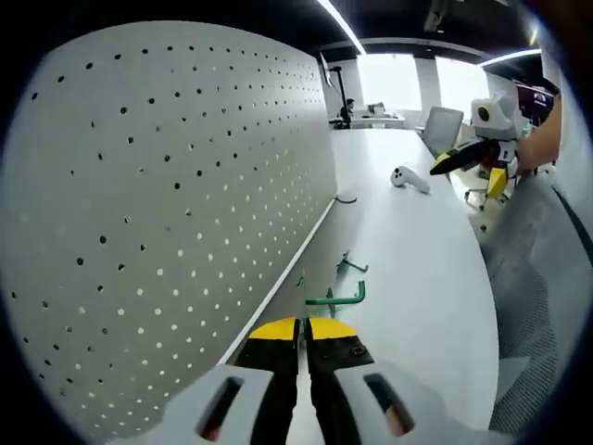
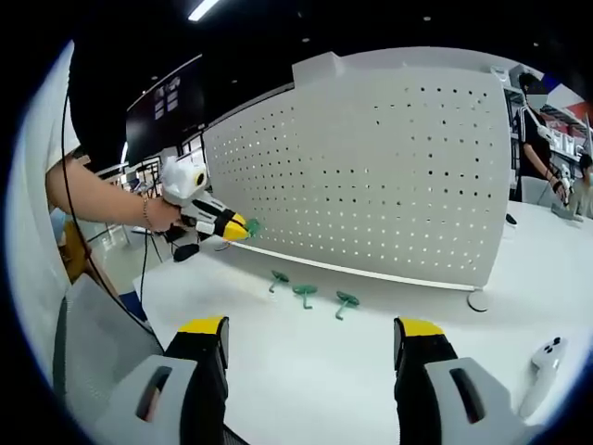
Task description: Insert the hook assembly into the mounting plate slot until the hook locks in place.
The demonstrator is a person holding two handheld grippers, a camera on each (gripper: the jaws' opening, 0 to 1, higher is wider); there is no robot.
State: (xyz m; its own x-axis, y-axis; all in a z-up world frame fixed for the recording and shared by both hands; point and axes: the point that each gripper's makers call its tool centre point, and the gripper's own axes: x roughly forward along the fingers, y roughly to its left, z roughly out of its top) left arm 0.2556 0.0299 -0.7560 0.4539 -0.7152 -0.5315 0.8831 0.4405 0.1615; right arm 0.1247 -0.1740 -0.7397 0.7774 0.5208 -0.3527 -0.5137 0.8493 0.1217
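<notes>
A white perforated mounting plate (image 1: 167, 204) stands upright along the table; in the right gripper view the plate (image 2: 371, 176) faces me. My left gripper (image 1: 302, 330) has its yellow tips pressed together on a green hook (image 1: 335, 297), held near the plate's bottom edge. From the right gripper view, a hand holds that left gripper (image 2: 237, 227) by the plate's left end, with the green hook (image 2: 252, 225) at its tip. My right gripper (image 2: 315, 329) is open and holds nothing, well back from the plate. The left gripper view has the right gripper (image 1: 473, 171) far off.
Three more green hooks (image 2: 304, 293) lie on the white table (image 2: 306, 371) before the plate; one of them (image 1: 350, 266) lies ahead of my left gripper. A white controller (image 1: 410, 178) (image 2: 542, 371) rests on the table. A person (image 2: 533, 139) stands far right.
</notes>
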